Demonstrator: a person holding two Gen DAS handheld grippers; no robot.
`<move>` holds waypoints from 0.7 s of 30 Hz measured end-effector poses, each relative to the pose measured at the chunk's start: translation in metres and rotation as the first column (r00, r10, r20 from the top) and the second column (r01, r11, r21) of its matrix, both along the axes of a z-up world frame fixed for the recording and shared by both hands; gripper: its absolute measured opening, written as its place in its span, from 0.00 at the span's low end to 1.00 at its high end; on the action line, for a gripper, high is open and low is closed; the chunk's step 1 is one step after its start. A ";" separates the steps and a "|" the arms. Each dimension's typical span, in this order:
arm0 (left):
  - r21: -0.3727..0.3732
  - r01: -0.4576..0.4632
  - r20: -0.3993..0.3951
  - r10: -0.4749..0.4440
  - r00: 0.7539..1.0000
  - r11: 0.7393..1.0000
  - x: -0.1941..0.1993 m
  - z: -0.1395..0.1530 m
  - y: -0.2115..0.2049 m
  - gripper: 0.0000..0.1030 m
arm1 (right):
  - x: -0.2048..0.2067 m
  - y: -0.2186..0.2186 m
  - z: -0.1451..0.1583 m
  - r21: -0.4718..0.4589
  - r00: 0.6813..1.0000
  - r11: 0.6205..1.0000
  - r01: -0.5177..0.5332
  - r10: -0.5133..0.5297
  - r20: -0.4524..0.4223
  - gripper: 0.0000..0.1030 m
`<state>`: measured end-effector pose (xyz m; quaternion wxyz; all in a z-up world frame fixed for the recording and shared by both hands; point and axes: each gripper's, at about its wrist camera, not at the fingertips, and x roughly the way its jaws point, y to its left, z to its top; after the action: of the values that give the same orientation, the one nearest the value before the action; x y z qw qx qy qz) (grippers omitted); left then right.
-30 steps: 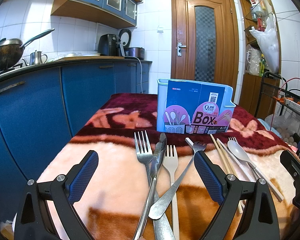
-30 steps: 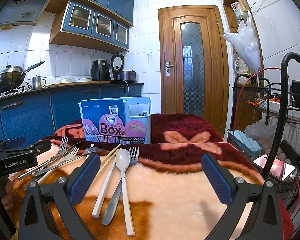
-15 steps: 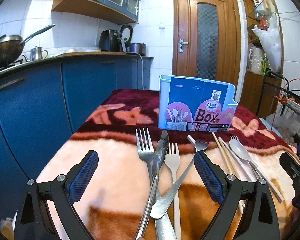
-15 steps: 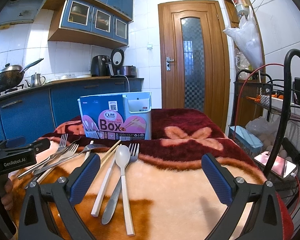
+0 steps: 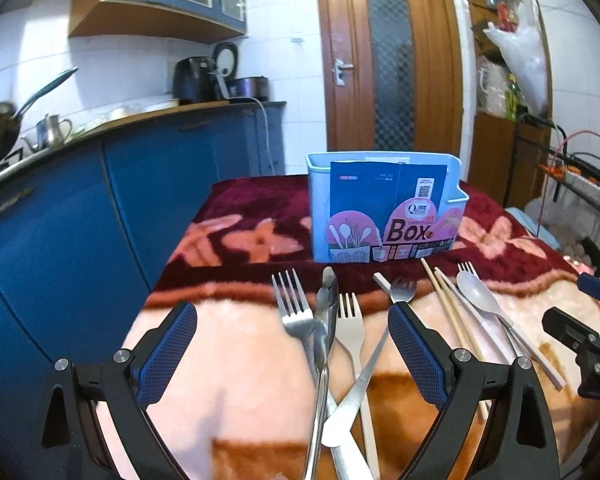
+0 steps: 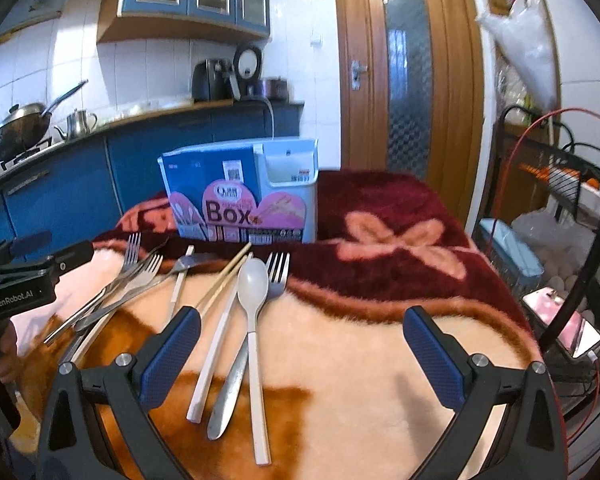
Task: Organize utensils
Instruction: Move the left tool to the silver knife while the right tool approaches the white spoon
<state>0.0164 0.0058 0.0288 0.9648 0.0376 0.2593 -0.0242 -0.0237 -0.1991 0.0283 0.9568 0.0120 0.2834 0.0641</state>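
Observation:
A light-blue utensil box [image 5: 384, 208] [image 6: 244, 196] with a "Box" label stands at the far side of a blanket-covered table. In front of it lie steel forks [image 5: 294, 308], tongs [image 5: 325, 320], a white-handled fork [image 5: 351, 324], wooden chopsticks [image 5: 452, 308] [image 6: 224, 280] and a white spoon [image 5: 478, 294] [image 6: 253, 292]. My left gripper [image 5: 292, 356] is open above the crossed forks and tongs. My right gripper [image 6: 302, 354] is open, the spoon, a white chopstick [image 6: 212, 352] and a steel fork [image 6: 276, 272] lying between its fingers, nearer the left one.
Blue kitchen cabinets [image 5: 80, 208] run along the left with a wok [image 6: 18, 130] and kettle on the counter. A wire rack [image 6: 560, 184] and a phone [image 6: 564, 326] sit to the right of the table. A wooden door [image 5: 388, 60] is behind.
Both cameras have tilted down and moved slightly closer to the utensils. Both grippers stay open and nothing on the table has moved.

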 end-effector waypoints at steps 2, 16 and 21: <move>0.003 0.003 -0.020 -0.003 1.000 1.000 0.006 0.002 0.000 0.93 | 0.006 -0.001 0.002 -0.006 0.999 1.000 -0.006 0.006 -0.032 1.00; -0.015 0.139 -0.258 -0.139 0.956 0.990 0.057 -0.015 -0.010 0.49 | 0.039 0.000 0.006 -0.069 0.971 0.994 -0.079 0.062 -0.230 0.91; -0.027 0.173 -0.315 -0.173 0.933 0.985 0.072 -0.016 -0.016 0.39 | 0.048 0.002 0.007 -0.074 0.958 0.990 -0.118 0.094 -0.270 0.73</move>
<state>0.0886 -0.0106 0.0123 0.9048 0.0562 0.4064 -0.1144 0.0247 -0.1970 0.0349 0.9050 -0.0375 0.4118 0.1004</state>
